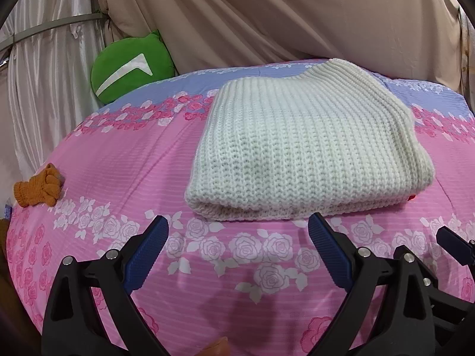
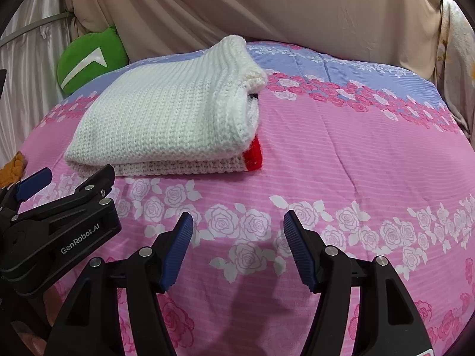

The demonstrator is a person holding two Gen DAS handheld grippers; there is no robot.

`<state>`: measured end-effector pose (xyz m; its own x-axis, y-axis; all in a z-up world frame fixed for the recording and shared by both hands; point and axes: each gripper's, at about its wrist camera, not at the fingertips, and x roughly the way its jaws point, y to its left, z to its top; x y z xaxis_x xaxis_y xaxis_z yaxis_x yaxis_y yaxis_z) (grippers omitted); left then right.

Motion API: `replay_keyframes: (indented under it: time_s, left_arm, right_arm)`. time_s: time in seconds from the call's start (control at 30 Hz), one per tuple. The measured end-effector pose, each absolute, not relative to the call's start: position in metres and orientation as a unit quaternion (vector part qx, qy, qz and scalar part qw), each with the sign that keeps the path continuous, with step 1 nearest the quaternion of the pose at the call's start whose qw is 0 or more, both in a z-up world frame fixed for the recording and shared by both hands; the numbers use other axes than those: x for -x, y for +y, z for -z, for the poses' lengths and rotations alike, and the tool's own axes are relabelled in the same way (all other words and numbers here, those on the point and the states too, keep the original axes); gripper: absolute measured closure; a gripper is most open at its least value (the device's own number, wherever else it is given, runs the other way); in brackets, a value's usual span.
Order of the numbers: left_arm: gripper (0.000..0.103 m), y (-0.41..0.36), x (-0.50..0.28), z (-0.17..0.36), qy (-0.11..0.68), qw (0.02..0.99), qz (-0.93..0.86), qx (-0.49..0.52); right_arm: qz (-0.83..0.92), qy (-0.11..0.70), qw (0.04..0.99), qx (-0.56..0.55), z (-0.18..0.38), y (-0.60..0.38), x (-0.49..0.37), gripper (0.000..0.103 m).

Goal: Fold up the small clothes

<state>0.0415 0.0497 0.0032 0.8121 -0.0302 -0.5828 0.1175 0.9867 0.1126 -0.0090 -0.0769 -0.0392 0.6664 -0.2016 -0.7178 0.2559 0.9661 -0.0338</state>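
Observation:
A white knitted sweater (image 1: 302,145) lies folded in a thick rectangle on the pink floral bedspread (image 1: 142,160). In the right wrist view the sweater (image 2: 166,118) shows a red patch at its right end. My left gripper (image 1: 239,231) is open and empty, just short of the sweater's near edge. My right gripper (image 2: 237,225) is open and empty, over the bedspread (image 2: 356,154) to the right of the sweater's near edge. The left gripper also shows in the right wrist view (image 2: 68,181), at the left.
A green round cushion (image 1: 130,68) leans against the beige curtain (image 1: 267,14) at the back left. A small orange knitted glove (image 1: 38,190) lies at the bed's left edge.

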Motion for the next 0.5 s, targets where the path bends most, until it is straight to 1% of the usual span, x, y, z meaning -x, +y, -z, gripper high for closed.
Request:
replay_keyframes:
  time_s: [0.5]
  left_arm:
    - [0.01, 0.0477, -0.0429, -0.0018, 0.308, 0.948, 0.036, -0.078]
  right_arm:
    - [0.126, 0.379, 0.916, -0.042, 0.0367, -0.0817, 0.0112, 0.04]
